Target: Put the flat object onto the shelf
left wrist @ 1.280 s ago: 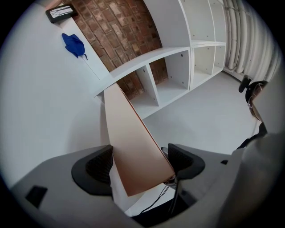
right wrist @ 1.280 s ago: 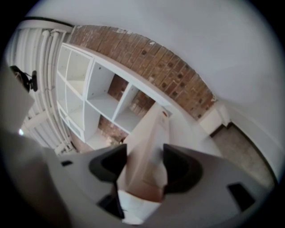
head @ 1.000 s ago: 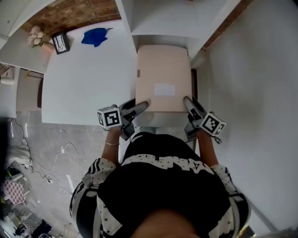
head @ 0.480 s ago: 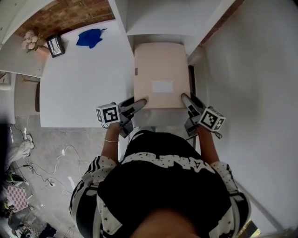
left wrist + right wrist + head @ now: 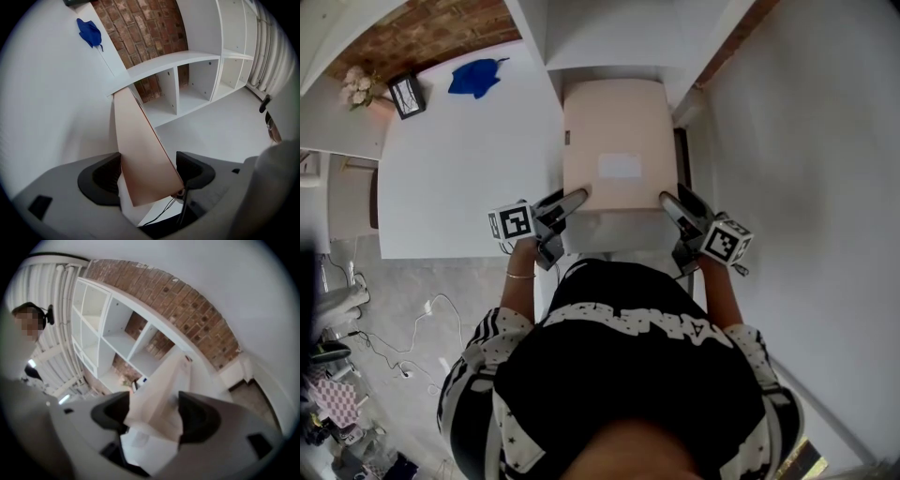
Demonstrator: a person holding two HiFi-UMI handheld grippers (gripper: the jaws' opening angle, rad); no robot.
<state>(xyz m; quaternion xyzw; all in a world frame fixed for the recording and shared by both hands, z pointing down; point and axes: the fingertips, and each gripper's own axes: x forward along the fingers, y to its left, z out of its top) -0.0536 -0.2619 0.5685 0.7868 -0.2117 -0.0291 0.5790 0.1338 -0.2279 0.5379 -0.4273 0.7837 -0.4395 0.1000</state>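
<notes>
A flat beige box [image 5: 614, 141] with a white label lies level in front of me, its far end inside the white shelf unit [image 5: 609, 37]. My left gripper [image 5: 575, 199] is at its near left corner, and in the left gripper view both pads of this gripper [image 5: 149, 171] lie against the box [image 5: 140, 145]. My right gripper [image 5: 667, 202] is at the near right corner. Its jaws are opening, and the box [image 5: 161, 385] is still between them in the right gripper view, where this gripper [image 5: 153, 413] is blurred.
A white table [image 5: 469, 159] stands to the left with a blue cloth [image 5: 476, 77], a small framed object [image 5: 406, 94] and flowers [image 5: 352, 86] at its far end. A white wall [image 5: 806, 141] closes the right side. Cables [image 5: 422, 309] lie on the floor. Open cubbies [image 5: 187, 84] show beyond the box.
The box has slid away from me, farther into the shelf unit, and both grippers have followed it forward. The grey ledge under its near edge now shows more.
</notes>
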